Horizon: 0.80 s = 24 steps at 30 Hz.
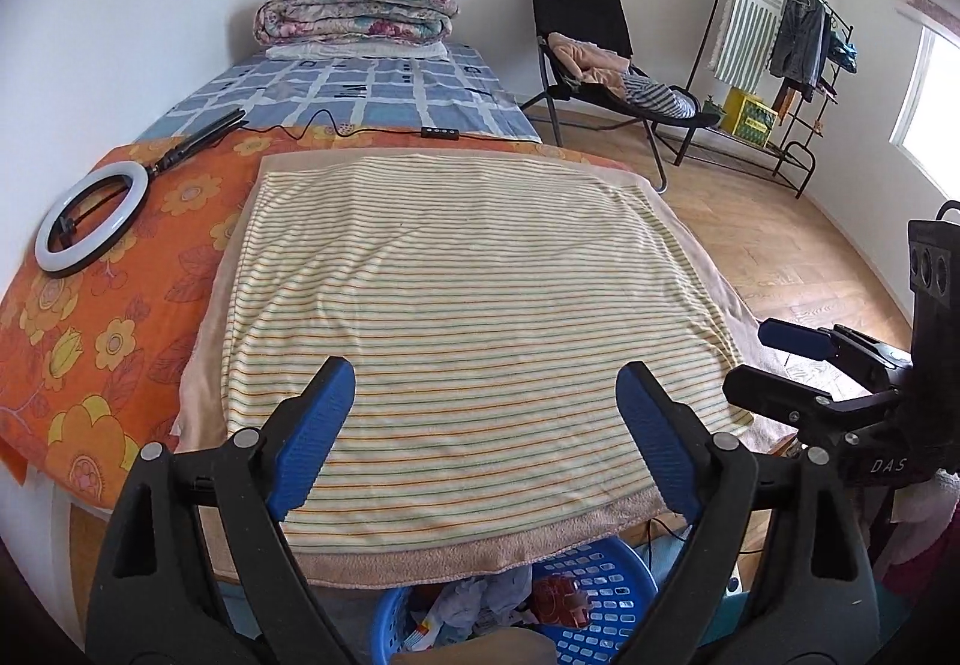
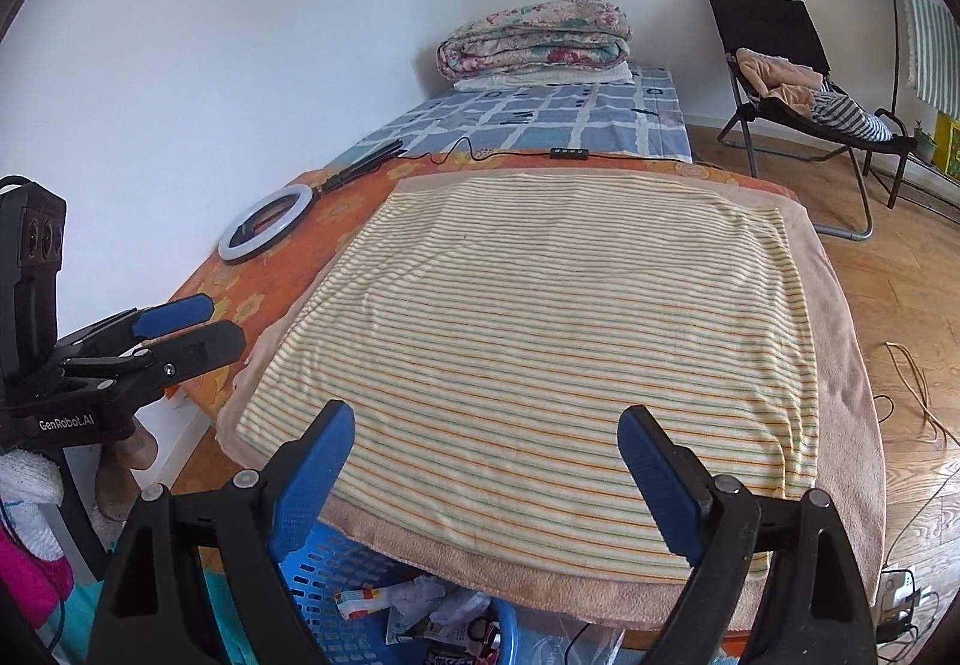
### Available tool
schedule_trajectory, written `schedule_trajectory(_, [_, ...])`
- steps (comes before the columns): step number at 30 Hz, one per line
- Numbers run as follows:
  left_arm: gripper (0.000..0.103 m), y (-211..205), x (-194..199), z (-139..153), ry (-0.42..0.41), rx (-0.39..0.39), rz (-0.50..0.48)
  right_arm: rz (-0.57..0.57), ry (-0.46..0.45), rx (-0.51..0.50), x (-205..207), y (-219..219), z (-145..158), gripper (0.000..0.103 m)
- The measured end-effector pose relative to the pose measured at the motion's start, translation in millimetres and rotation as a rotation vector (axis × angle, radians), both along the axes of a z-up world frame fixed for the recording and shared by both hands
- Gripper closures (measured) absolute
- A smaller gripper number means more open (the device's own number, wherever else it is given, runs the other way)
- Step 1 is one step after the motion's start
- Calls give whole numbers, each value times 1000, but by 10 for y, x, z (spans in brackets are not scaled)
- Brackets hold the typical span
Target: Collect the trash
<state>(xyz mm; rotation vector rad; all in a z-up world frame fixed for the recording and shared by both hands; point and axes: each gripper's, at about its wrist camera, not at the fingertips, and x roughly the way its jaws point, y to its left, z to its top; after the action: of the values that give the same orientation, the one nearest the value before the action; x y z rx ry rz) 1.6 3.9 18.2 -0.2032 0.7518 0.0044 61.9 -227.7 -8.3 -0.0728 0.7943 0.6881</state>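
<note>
A blue plastic basket (image 1: 606,587) (image 2: 327,563) stands on the floor below the near end of the bed, holding crumpled wrappers and paper trash (image 1: 474,605) (image 2: 420,599). My left gripper (image 1: 486,383) is open above a striped yellow towel (image 1: 468,305) spread on the bed, with nothing between its blue pads. My right gripper (image 2: 487,425) is open too, over the same towel (image 2: 570,317), and it is empty. Each gripper shows at the edge of the other's view: the right gripper (image 1: 747,359) and the left gripper (image 2: 225,320).
A ring light (image 1: 90,221) with its cable lies on the orange flowered sheet (image 1: 90,341) at left. A folded quilt (image 1: 354,8) sits at the bed's far end. On the wooden floor (image 1: 750,233) to the right are a black chair (image 1: 588,41) with clothes and a clothes rack (image 1: 780,41).
</note>
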Motion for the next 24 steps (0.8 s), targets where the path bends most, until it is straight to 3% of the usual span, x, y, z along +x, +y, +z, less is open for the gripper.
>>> schedule_trajectory(13, [9,-27,58,-69,13,-35,13,-28,81,30,184,-35,-185,12])
schedule_trajectory(24, [9,-57,39,-134,33,-21,17,-41,77,31,163,-63,-187,12])
